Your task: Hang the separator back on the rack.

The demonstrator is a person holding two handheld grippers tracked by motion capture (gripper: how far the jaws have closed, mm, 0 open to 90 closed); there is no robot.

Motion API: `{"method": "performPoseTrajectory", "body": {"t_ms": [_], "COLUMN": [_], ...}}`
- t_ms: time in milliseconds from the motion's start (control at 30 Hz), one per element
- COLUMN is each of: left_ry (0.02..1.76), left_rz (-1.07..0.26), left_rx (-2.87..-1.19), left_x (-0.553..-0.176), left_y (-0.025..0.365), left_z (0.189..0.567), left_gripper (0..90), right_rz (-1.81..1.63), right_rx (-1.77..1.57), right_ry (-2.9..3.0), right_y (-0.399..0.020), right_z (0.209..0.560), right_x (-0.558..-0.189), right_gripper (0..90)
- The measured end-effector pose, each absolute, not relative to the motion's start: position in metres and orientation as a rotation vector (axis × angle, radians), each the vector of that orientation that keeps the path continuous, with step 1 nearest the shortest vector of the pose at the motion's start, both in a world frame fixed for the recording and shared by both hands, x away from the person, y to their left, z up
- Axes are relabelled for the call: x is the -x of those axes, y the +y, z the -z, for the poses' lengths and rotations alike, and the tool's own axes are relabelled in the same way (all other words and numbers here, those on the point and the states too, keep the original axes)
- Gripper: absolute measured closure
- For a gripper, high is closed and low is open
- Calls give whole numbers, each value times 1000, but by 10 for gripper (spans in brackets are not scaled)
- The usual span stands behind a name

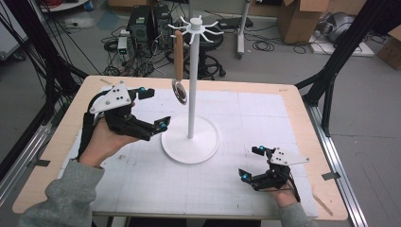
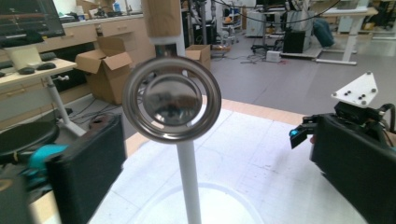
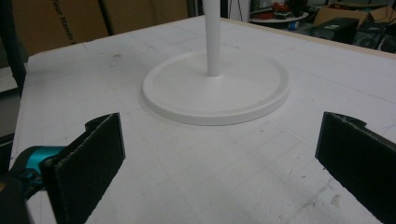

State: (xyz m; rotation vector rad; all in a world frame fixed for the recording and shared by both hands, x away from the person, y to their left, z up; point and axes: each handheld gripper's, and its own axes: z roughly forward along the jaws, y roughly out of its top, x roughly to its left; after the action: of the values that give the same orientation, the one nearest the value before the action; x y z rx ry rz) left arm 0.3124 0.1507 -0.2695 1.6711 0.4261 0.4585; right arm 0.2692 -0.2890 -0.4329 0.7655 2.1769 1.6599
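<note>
fingers (image 3: 93, 158) apart | white gridded table (image 1: 265, 127) | cluttered grey floor (image 1: 359, 94)

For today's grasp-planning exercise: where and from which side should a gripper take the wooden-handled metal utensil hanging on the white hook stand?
Grip the wooden-handled metal utensil by its straight wooden handle, coming level from the left gripper side. The handle hangs upright, clear of the white hook stand pole; the round metal head below is curved and probably slippery.

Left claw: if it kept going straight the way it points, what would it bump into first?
Probably the hanging metal strainer, dead ahead between the open left claw pads; the white stand pole comes just behind. Depth is uncertain.
</note>
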Motion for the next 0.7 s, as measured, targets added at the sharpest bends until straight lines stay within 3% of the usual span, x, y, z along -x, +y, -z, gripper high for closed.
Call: {"method": "performPoseTrajectory", "body": {"t_ms": [700], "left_ry": [508], "left_rz": [-414], "left_rx": [-1658], "left_x": [-299], "left_y": [178], "left_z": [345], "left_gripper": [17], "right_rz": [-1657], "right_rx": [-789], "right_ry": [2122], "right_y": [-298], "right_z": [429], "right_x": [-264], "right_gripper": [5]}}
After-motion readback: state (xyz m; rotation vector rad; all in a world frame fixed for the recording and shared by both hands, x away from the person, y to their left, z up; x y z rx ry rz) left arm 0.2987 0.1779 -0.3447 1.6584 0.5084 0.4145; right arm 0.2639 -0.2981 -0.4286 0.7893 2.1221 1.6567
